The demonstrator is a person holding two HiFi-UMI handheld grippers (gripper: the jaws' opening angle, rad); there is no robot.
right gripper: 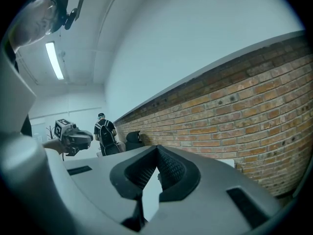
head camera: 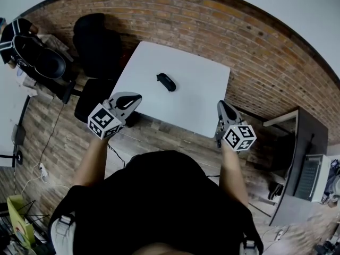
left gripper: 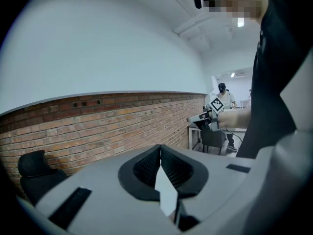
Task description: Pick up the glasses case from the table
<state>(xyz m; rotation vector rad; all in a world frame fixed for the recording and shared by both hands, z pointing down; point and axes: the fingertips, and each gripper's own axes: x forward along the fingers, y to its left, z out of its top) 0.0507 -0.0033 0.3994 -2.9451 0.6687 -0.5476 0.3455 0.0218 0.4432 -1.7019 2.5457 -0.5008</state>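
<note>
A black glasses case (head camera: pixel 166 82) lies near the middle of the white table (head camera: pixel 196 105). Both grippers hover short of the table's near edge, apart from the case. My left gripper (head camera: pixel 133 99) is at the near left corner and my right gripper (head camera: pixel 222 106) at the near right corner. In the left gripper view the jaws (left gripper: pixel 160 148) are shut with nothing held, and a wedge of white table (left gripper: pixel 166 192) shows below them. The right gripper view shows its jaws (right gripper: pixel 157 148) shut and empty too. I cannot make out the case in either gripper view.
A black chair (head camera: pixel 95 47) stands off the table's left side against the brick wall (head camera: pixel 255 52). A dark desk (head camera: pixel 305 158) stands at the right. Bags and cables lie on the floor at the left (head camera: pixel 37 57). A person with a backpack (right gripper: pixel 105 136) stands far off.
</note>
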